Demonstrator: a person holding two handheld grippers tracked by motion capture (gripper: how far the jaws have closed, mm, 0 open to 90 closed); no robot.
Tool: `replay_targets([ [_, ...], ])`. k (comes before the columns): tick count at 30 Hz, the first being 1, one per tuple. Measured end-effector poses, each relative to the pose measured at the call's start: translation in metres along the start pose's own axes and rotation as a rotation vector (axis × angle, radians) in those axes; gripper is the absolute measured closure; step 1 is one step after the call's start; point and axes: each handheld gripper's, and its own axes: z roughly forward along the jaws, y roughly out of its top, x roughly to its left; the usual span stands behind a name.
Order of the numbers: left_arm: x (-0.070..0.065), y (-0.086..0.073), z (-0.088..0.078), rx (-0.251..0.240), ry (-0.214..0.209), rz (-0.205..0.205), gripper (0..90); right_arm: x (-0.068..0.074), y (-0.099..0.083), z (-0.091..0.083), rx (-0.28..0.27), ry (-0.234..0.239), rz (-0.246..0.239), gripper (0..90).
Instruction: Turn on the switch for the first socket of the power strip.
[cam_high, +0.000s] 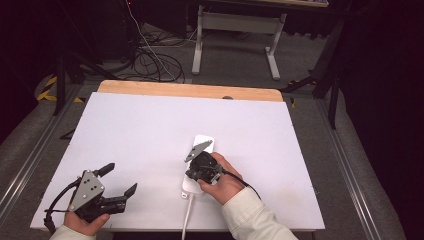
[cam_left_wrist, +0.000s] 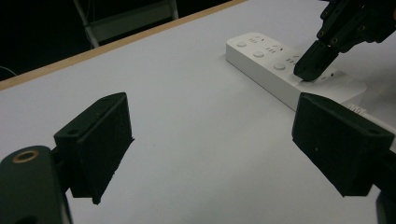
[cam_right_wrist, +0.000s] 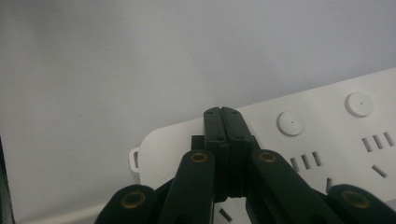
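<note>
I hold my right gripper (cam_high: 199, 159) with jaws pressed together into one blunt tip, which suits pushing a button rather than grasping. It points down on the strip (cam_left_wrist: 261, 63), tip touching its top by a round button (cam_right_wrist: 290, 123). The strip lies mid-table (cam_high: 150, 120). My left gripper (cam_high: 119, 181) rests apart, jaws spread, empty.

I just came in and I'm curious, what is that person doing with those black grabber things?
A person holds a gripper in each hand at a white table. The right gripper, its jaws shut together, has its tip down on a white power strip, by its round buttons. It looks like it is pressing a switch. The left gripper waits off to the side with its jaws open and nothing between them.
</note>
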Motion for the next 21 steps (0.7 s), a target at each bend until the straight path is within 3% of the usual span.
replay_targets([
  [5, -0.0001, -0.0001, 0.0000, 0.000, 0.000, -0.002, 12.9, -0.0036, -0.0004, 0.0009, 0.001, 0.024, 0.029, 90.0],
  [21, -0.0007, 0.0000, 0.0002, 0.000, 0.003, 0.000, 12.9, -0.0027, 0.0021, 0.0023, 0.025, 0.019, 0.041, 90.0],
])
